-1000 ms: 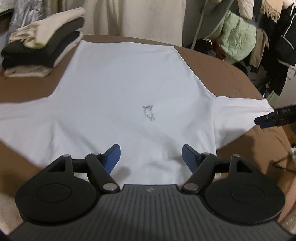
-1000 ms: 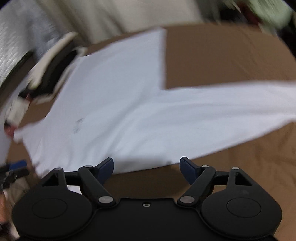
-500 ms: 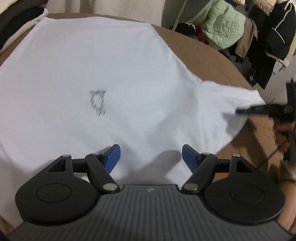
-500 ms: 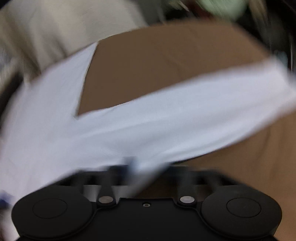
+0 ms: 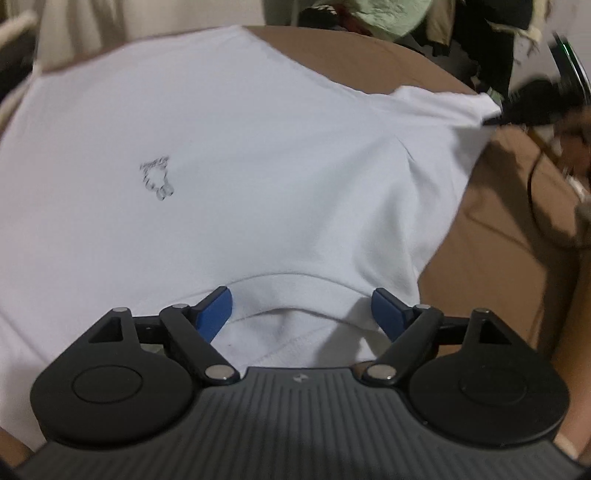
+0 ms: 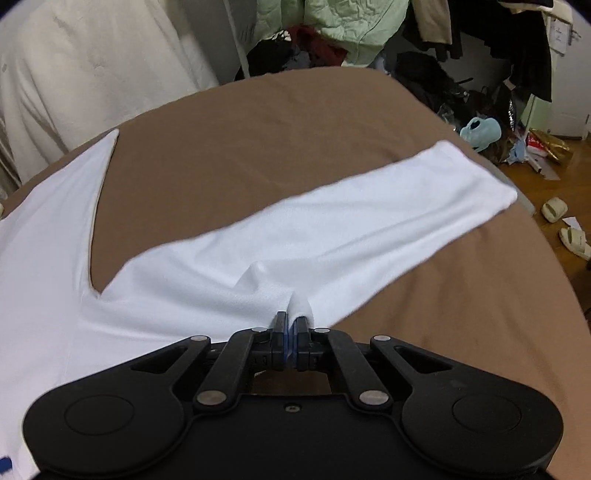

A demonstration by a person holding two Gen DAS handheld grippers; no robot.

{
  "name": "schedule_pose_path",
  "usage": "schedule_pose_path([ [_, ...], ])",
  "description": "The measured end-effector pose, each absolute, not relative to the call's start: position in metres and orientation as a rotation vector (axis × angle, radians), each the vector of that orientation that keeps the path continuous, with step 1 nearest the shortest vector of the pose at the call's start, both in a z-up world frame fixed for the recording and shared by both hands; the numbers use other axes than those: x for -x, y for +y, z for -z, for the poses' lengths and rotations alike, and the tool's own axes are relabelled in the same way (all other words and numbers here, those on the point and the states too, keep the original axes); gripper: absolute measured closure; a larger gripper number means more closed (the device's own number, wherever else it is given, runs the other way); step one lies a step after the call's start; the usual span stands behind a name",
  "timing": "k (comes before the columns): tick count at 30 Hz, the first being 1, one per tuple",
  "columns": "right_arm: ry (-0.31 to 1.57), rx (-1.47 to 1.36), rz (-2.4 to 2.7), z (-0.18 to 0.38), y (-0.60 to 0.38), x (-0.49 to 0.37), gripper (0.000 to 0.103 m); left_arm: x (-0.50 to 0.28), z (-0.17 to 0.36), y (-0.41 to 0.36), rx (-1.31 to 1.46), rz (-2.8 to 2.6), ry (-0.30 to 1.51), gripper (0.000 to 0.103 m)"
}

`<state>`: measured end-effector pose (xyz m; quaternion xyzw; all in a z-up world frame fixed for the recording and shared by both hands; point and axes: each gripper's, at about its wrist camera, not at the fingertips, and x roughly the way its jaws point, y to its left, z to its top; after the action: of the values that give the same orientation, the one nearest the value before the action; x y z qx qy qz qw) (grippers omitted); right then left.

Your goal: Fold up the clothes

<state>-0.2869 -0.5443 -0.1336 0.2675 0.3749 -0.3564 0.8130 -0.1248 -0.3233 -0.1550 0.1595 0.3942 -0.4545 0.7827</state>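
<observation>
A white long-sleeved shirt [image 5: 258, 147] with a small dark print [image 5: 157, 177] lies spread on a brown bed [image 5: 498, 240]. My left gripper [image 5: 301, 295] hovers low over the neckline [image 5: 295, 280]. Its blue jaws are opening, the collar fabric lies under the gap, and the pads press on nothing. My right gripper [image 6: 291, 317] is shut on a pinched fold of the shirt's sleeve [image 6: 369, 221], which stretches away to the right across the bed [image 6: 258, 129]. In the left wrist view the right gripper [image 5: 495, 120] shows blurred at the sleeve, pulling the cloth taut.
A cream curtain [image 6: 92, 74] hangs behind the bed. Beyond the far edge are a pale green jacket [image 6: 351, 26] and dark clothes [image 6: 424, 74]. The wooden floor at the right holds litter and slippers [image 6: 572, 240]. The bed's edge drops off at the right.
My right gripper has shut on the sleeve and lifted a fold of it. My left gripper has sunk toward the neckline with wider jaws. The folded stack has left the left wrist view.
</observation>
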Motion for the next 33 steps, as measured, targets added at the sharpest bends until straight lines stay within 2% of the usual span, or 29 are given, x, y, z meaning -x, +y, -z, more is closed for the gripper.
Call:
schedule_pose_path([
  [3, 0.755, -0.651, 0.778, 0.13, -0.559, 0.306, 0.098, 0.148, 0.13, -0.324, -0.307, 1.073, 0.7, 0.021],
  [4, 0.712, -0.701, 0.805, 0.128, -0.563, 0.317, 0.09, 0.151, 0.12, -0.326, -0.28, 1.099, 0.675, 0.021],
  [5, 0.658, -0.738, 0.84, 0.121, -0.568, 0.333, 0.075, 0.151, 0.112, -0.332, -0.269, 1.115, 0.665, 0.021],
  [6, 0.597, -0.76, 0.849, 0.114, -0.57, 0.35, 0.065, 0.151, 0.105, -0.343, -0.28, 1.122, 0.671, 0.021],
  [7, 0.537, -0.781, 0.832, 0.108, -0.571, 0.367, 0.044, 0.15, 0.101, -0.357, -0.303, 1.13, 0.686, 0.021],
  [8, 0.488, -0.819, 0.811, 0.106, -0.574, 0.38, 0.031, 0.147, 0.1, -0.372, -0.322, 1.129, 0.701, 0.021],
  [9, 0.448, -0.874, 0.788, 0.106, -0.58, 0.392, 0.03, 0.144, 0.099, -0.387, -0.34, 1.129, 0.716, 0.021],
  [14, 0.423, -1.087, 0.785, 0.137, -0.61, 0.409, 0.03, 0.129, 0.107, -0.455, -0.29, 1.134, 0.798, 0.021],
  [20, 0.453, -1.222, 0.784, 0.175, -0.664, 0.382, 0.03, 0.12, 0.127, -0.483, -0.192, 1.087, 0.897, 0.021],
  [23, 0.363, -1.28, 0.717, 0.188, -0.691, 0.372, 0.032, 0.117, 0.133, -0.482, -0.214, 1.065, 0.9, 0.021],
  [24, 0.356, -1.26, 0.716, 0.192, -0.695, 0.368, 0.038, 0.116, 0.134, -0.48, -0.222, 1.062, 0.899, 0.021],
  [26, 0.409, -1.138, 0.752, 0.192, -0.696, 0.358, 0.094, 0.115, 0.139, -0.475, -0.231, 1.068, 0.908, 0.021],
  [28, 0.451, -0.973, 0.8, 0.185, -0.691, 0.348, 0.095, 0.114, 0.143, -0.471, -0.214, 1.075, 0.92, 0.021],
  [31, 0.368, -0.781, 0.894, 0.156, -0.684, 0.35, 0.098, 0.112, 0.142, -0.462, -0.114, 1.082, 0.901, 0.021],
  [33, 0.313, -0.774, 0.923, 0.142, -0.684, 0.353, 0.098, 0.111, 0.139, -0.458, -0.057, 1.1, 0.886, 0.021],
])
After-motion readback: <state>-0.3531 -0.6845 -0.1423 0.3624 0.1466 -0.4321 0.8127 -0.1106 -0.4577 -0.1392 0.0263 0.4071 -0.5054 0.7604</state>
